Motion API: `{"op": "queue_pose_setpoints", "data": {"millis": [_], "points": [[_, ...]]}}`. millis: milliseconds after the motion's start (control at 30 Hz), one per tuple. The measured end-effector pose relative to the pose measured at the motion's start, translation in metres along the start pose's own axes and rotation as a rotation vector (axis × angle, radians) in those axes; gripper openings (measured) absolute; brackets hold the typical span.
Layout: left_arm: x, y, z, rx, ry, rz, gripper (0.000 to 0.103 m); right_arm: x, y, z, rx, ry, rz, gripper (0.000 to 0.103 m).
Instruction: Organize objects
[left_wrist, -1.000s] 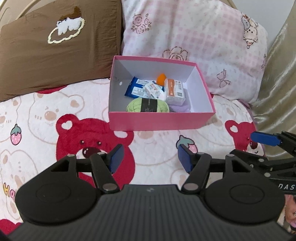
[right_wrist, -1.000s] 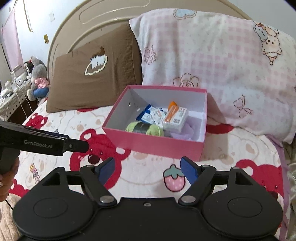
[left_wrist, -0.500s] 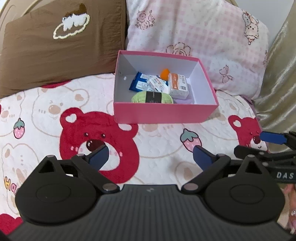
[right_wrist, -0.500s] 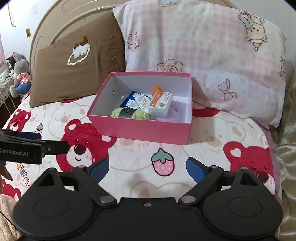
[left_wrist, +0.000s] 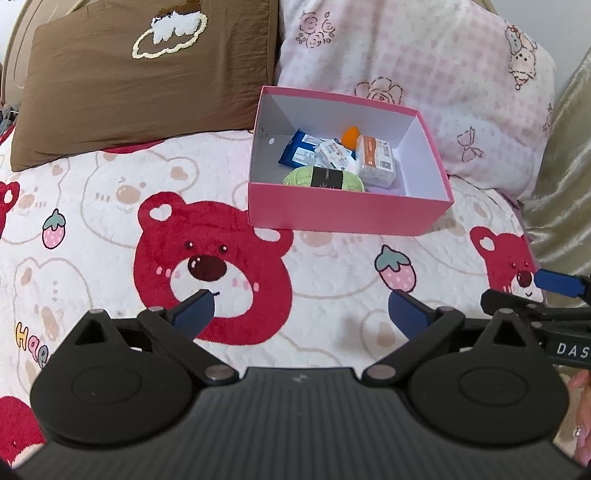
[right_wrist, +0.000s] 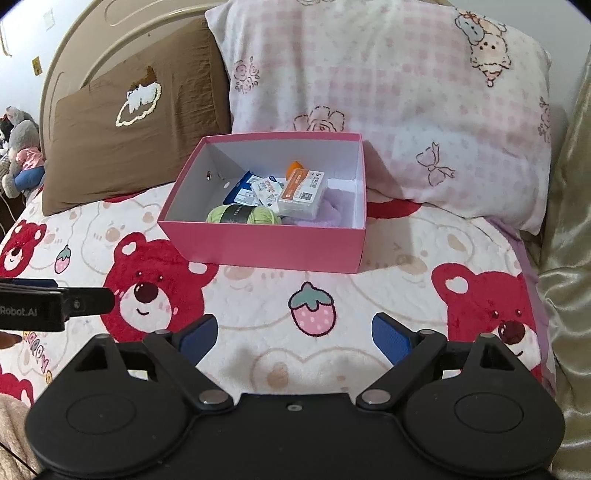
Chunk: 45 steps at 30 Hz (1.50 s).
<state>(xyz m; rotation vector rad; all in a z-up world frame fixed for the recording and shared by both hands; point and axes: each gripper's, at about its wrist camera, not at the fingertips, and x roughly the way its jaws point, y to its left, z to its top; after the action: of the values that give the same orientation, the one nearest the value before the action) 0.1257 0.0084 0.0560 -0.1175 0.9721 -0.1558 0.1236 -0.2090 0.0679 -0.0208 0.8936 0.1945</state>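
A: Your left gripper (left_wrist: 301, 308) is opening to full spread, nothing between its blue pads; your right gripper (right_wrist: 293, 338) is spread too, empty.

B: So what's left to do?

A: Likely little. The green yarn ball (left_wrist: 324, 180), blue packets (left_wrist: 297, 151) and white-and-orange pack (left_wrist: 376, 160) lie inside the pink cardboard box (left_wrist: 347, 214) on the bear-print blanket (left_wrist: 110, 229). A second ago both jaws were narrower and the box nearer you.

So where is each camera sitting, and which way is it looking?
Left wrist view: sits on the left claw, looks down the bed at the pink box; the right claw pokes in at the right edge.
Right wrist view: sits on the right claw, faces the same box; the left claw pokes in at the left edge.
Both views share the box and both pillows.
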Motion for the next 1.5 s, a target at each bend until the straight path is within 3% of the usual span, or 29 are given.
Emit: {"op": "queue_pose_setpoints", "data": {"millis": [100,467,867,1300,1500], "points": [[-0.001,-0.001,-0.003,0.005,0.003,0.013,0.102,0.0,0.001,-0.002,-0.014,0.001,0.01,0.099],[-0.004,-0.006,-0.009,0.01,0.013,0.055,0.102,-0.006,0.003,-0.005,-0.008,0.022,0.018,0.102],[-0.006,-0.006,-0.009,0.004,0.022,0.063,0.103,-0.006,-0.002,-0.005,0.031,0.077,0.017,0.103],[-0.011,-0.006,-0.008,-0.004,0.023,0.082,0.103,-0.014,-0.001,-0.006,0.029,0.064,-0.015,0.103],[-0.013,-0.009,-0.01,-0.002,0.021,0.084,0.103,-0.017,0.001,-0.007,0.037,0.08,0.01,0.103]]}}
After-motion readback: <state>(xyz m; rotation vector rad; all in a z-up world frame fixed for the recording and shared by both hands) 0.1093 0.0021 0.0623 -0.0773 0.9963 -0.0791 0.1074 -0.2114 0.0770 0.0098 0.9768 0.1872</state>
